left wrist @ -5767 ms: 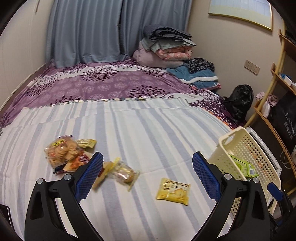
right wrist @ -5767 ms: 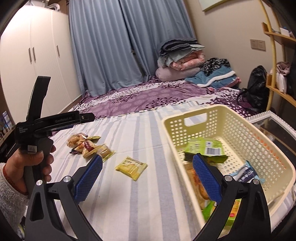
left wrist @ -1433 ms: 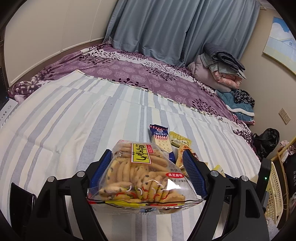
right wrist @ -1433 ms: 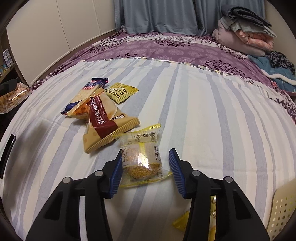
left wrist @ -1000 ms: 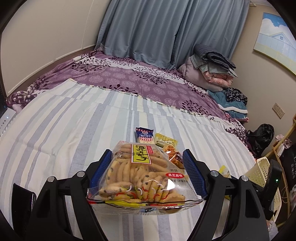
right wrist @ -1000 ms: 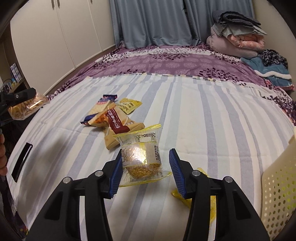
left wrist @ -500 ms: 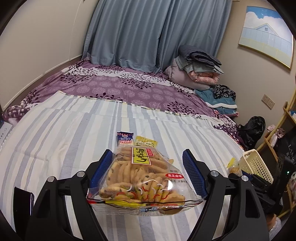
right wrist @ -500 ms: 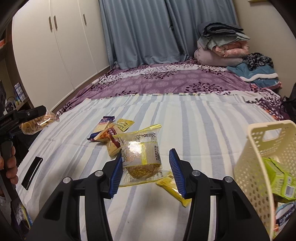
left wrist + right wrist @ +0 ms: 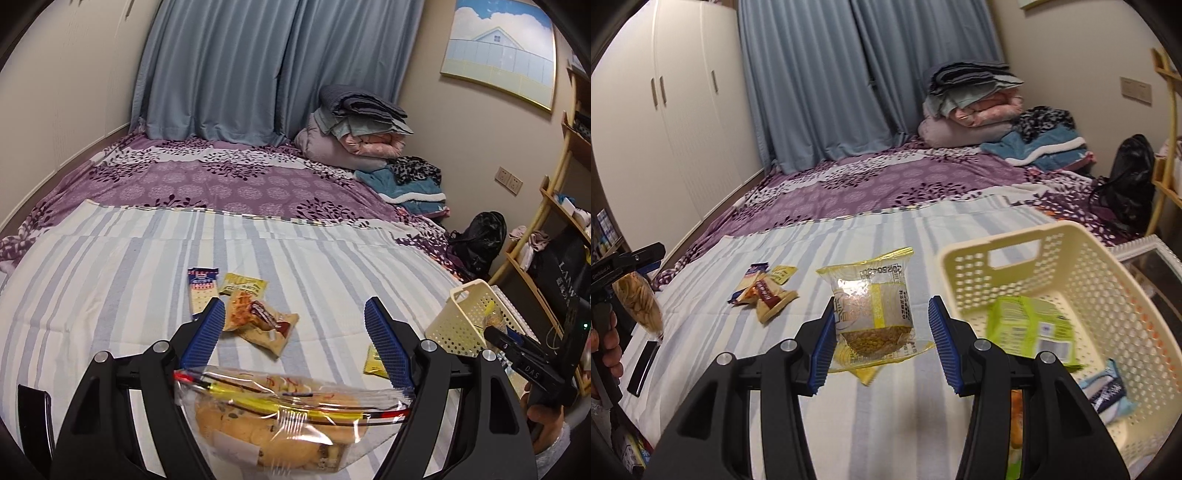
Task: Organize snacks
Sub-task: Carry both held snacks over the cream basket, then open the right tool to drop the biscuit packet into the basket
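My left gripper (image 9: 295, 338) is shut on a clear bag of cookies (image 9: 280, 417), which sags low between the fingers. In the right wrist view that bag (image 9: 637, 299) hangs down from the gripper at the far left. My right gripper (image 9: 882, 343) is shut on a clear, yellow-edged pastry packet (image 9: 875, 314), held upright above the striped bedspread just left of the cream basket (image 9: 1071, 258). A green packet (image 9: 1027, 328) and a blue-white one (image 9: 1104, 391) lie in the basket. A blue cracker packet (image 9: 201, 288), a yellow packet (image 9: 242, 284) and a brown packet (image 9: 258, 321) lie together on the bed.
Another yellow packet (image 9: 373, 363) lies near the basket (image 9: 461, 317). A black phone (image 9: 642, 362) rests at the bed's left edge. Folded bedding (image 9: 358, 136) is piled at the far end. A black bag (image 9: 480, 236) and wooden shelves (image 9: 569, 206) stand on the right.
Both grippers have swung right and risen; the basket has come into the right wrist view beside the pastry packet. The cookie bag has tipped down from upright and now hangs low in the left gripper.
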A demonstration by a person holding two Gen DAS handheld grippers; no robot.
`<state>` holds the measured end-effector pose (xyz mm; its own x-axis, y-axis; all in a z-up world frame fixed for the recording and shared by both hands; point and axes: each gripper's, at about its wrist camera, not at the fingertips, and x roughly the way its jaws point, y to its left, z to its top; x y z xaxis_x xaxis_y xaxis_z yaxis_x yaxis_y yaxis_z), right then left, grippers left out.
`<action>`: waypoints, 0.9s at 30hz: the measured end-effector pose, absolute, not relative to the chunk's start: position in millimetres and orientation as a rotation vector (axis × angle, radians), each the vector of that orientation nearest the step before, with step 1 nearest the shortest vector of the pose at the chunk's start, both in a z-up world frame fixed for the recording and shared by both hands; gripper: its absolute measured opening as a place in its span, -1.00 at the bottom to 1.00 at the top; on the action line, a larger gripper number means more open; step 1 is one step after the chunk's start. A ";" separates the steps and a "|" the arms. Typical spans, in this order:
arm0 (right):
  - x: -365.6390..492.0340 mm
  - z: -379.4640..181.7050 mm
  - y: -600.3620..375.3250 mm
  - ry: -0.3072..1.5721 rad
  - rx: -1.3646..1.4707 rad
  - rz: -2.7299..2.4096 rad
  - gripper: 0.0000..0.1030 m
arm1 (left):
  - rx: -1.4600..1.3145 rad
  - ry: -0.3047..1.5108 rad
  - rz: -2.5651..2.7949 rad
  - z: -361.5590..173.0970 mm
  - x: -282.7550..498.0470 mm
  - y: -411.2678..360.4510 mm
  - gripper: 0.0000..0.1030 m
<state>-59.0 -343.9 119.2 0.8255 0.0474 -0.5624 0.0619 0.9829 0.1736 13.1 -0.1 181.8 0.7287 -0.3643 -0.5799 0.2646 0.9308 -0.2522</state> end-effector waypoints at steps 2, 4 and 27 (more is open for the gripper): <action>-69.5 120.1 -357.1 0.590 0.195 -0.040 -0.05 | -0.150 0.668 -0.357 182.2 12.0 -5.3 0.54; -78.1 121.1 -369.5 0.581 0.203 -0.073 -0.05 | -0.149 0.668 -0.363 182.8 10.3 -9.6 0.54; -132.6 97.9 -450.9 0.580 0.330 -0.300 0.36 | -0.079 0.666 -0.480 197.3 -0.7 -68.4 0.54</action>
